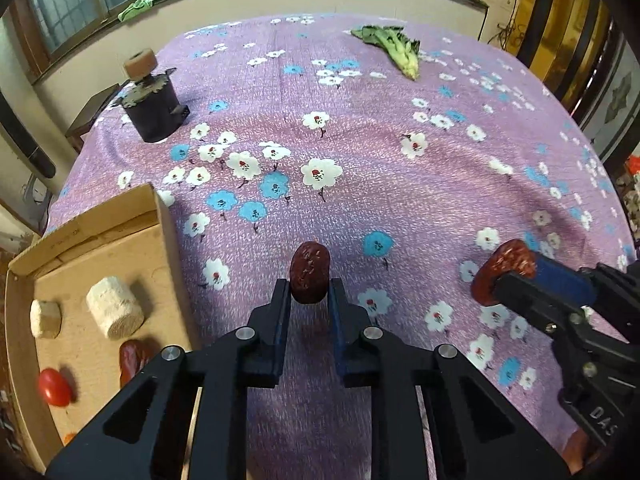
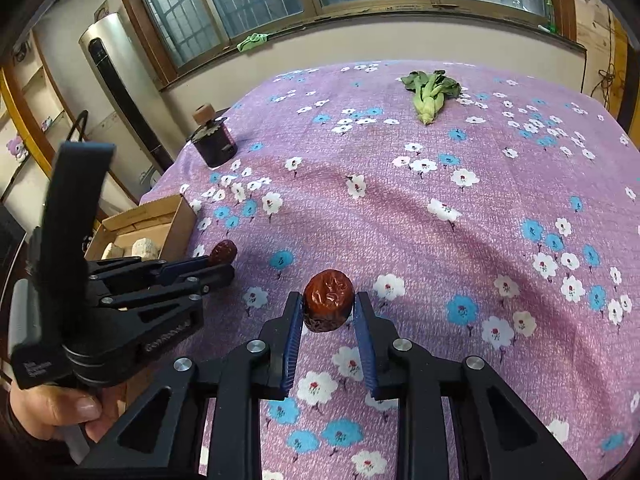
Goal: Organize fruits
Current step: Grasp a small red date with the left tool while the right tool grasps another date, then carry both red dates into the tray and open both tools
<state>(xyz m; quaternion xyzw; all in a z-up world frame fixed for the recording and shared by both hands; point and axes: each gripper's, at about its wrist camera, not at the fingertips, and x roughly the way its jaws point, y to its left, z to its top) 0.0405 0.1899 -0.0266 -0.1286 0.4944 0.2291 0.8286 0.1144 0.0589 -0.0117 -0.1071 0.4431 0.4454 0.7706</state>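
My left gripper [image 1: 309,288] is shut on a dark red jujube [image 1: 309,272], held above the purple flowered cloth [image 1: 360,160]. My right gripper [image 2: 328,304] is shut on a second red jujube [image 2: 329,300]. The right gripper also shows in the left wrist view [image 1: 516,276] with its jujube [image 1: 500,266]. The left gripper shows in the right wrist view [image 2: 224,266] with its jujube [image 2: 223,251]. A cardboard box [image 1: 160,216] at my left holds a third jujube [image 1: 132,358], a red tomato [image 1: 55,387] and two pale corn pieces [image 1: 115,313].
A green leafy vegetable [image 1: 394,50] lies at the far side of the table, also in the right wrist view [image 2: 430,94]. A dark cylindrical device with a wooden knob [image 1: 152,100] stands at the far left. Windows and a wall lie beyond the table.
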